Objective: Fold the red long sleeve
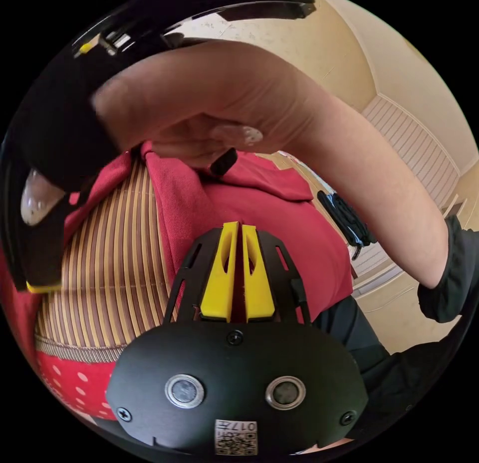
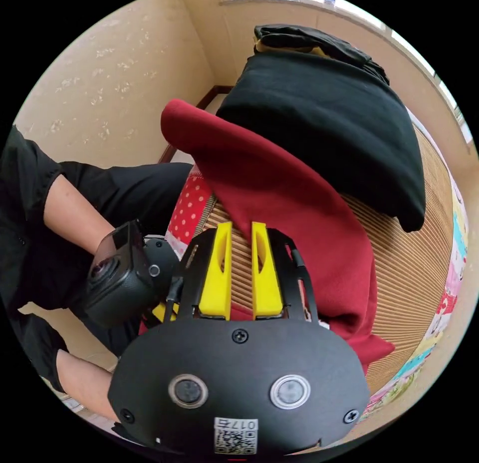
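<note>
- The red long sleeve [image 2: 294, 218] lies on a striped mat [image 2: 414, 263], folded into a long band that runs away from the right gripper toward the wall; its near end hangs off the mat's edge beside the camera body; in the left gripper view the same red cloth [image 1: 279, 218] spreads over the mat [image 1: 115, 263] just past the jaws
- The left gripper [image 1: 238, 228] has its yellow jaws almost together, only a thin slit between them; red cloth shows behind that slit, but I cannot tell whether any of it is pinched
- The right gripper [image 2: 241, 228] has its yellow jaws narrow, a small gap between them; the edge of the red cloth lies just past the tips, the striped mat shows through the gap, nothing is clamped
- A hand [image 1: 209, 113] and forearm cross the top of the left gripper view, close over the red cloth, curled round a black device
- A black garment [image 2: 329, 118] lies on the mat beyond the red one, touching its far end; a second dark piece rests on top of it
- A red dotted cloth [image 2: 187, 208] borders the mat; the person, in black clothing [image 2: 129, 188], is beside it; the other gripper's camera [image 2: 119, 278] sits near the right gripper
</note>
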